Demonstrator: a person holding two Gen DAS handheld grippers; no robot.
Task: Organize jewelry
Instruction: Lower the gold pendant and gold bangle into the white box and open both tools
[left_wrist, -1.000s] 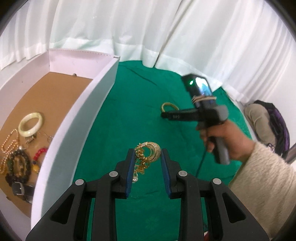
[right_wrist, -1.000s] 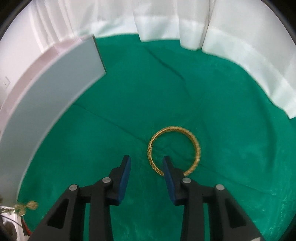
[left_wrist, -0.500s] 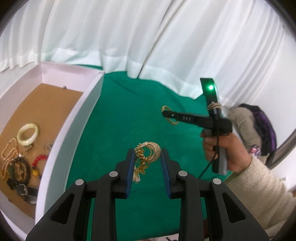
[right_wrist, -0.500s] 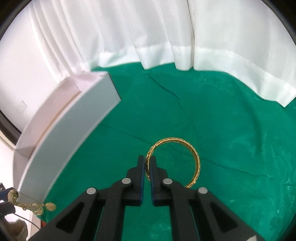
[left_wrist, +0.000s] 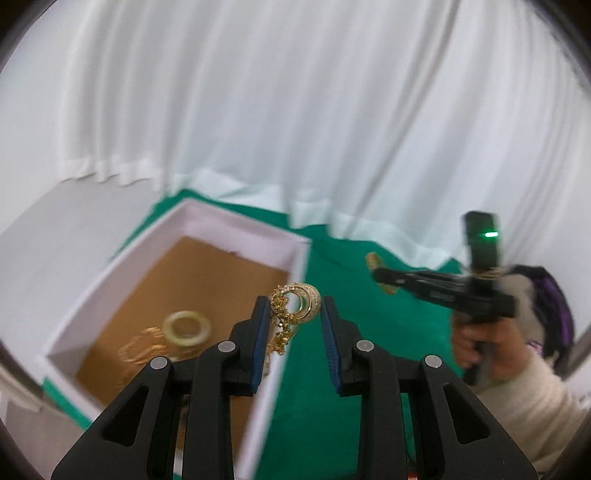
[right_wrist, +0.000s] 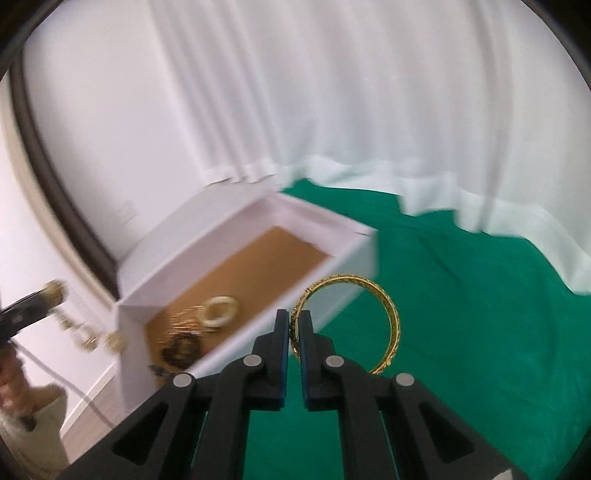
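Carrying both pieces over the box wall is the step in hand, I judge. The right tool pinches the gold bangle by its rim, jaws nearly together; the left tool holds a gold earring cluster between narrow jaws. Ahead and left of each lies the white box, a pale bangle inside. Bring each piece low over the brown floor before letting go, clear of what already lies there.

A tangled gold chain necklace with crescent pendants hangs above the white cardboard box's near-right wall; right of it, a patterned gold bangle is held upright.
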